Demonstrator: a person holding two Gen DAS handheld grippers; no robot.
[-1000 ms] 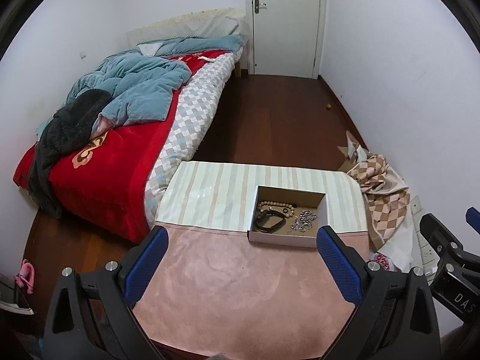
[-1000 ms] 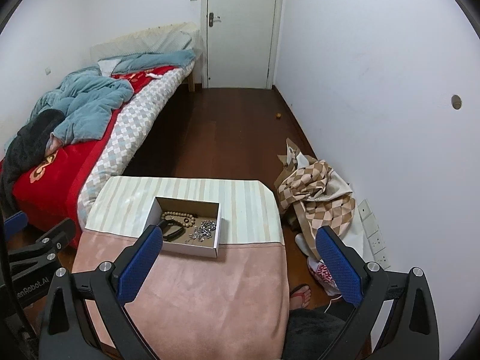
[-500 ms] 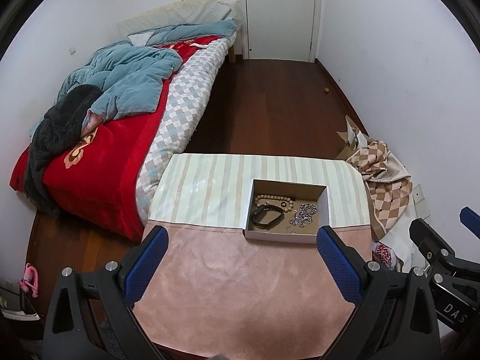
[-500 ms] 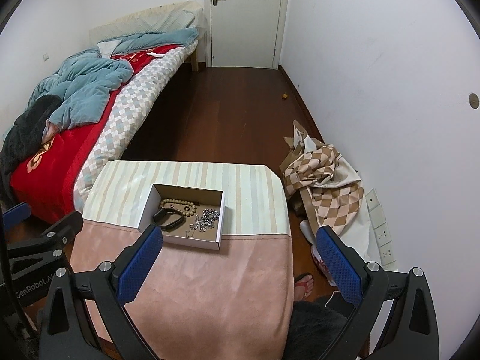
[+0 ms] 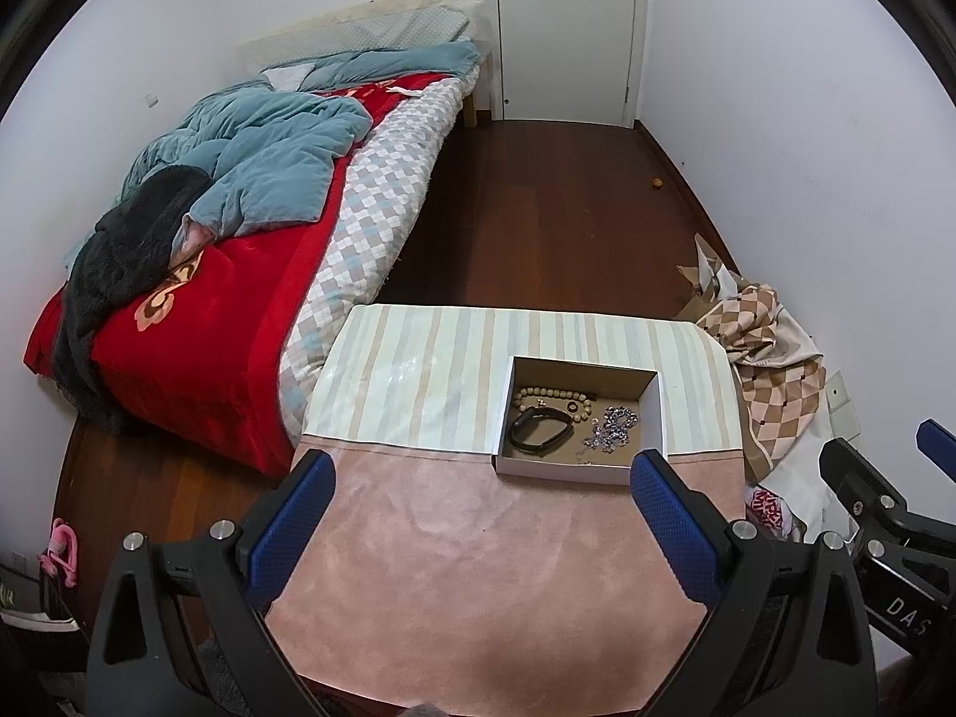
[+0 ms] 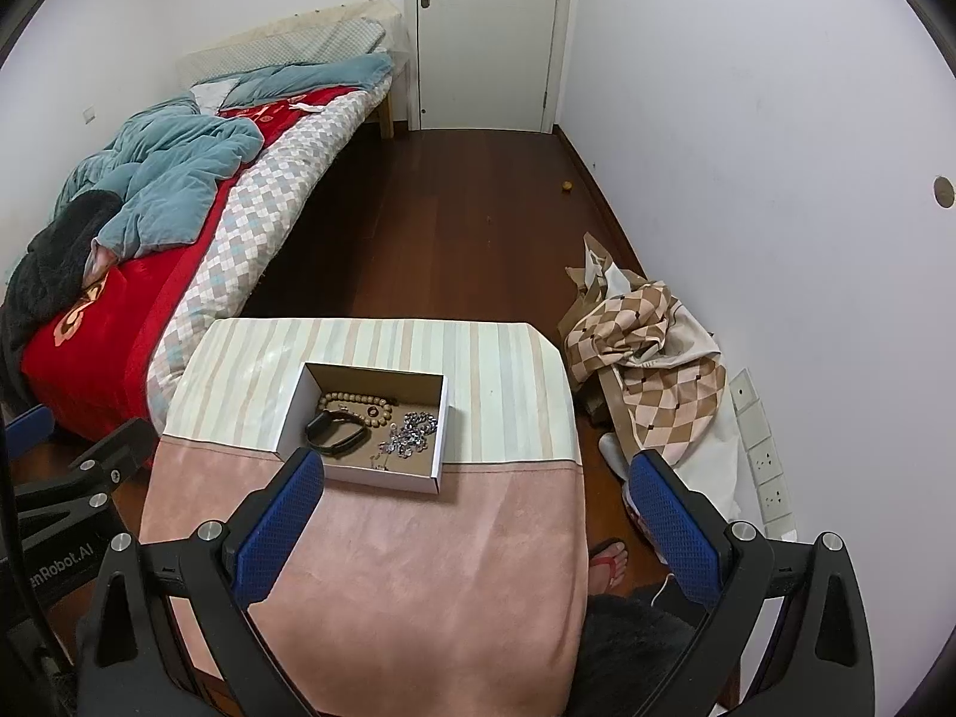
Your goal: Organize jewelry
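Observation:
A shallow cardboard box sits on a table covered with pink and striped cloth. Inside lie a wooden bead bracelet, a black band and a silver chain. My left gripper hangs open above the table's near part, short of the box. My right gripper is open too, over the table's right front edge, with its left fingertip overlapping the box's near corner in view. Both hold nothing.
A bed with a red blanket and blue quilt stands left of the table. Checkered fabric and bags lie on the wooden floor by the right wall. A person's foot in a red sandal is beside the table. A closed door is at the far end.
Both cameras have tilted downward and moved slightly forward, so the table and box sit a little closer. The jewelry has not moved and both grippers stay open.

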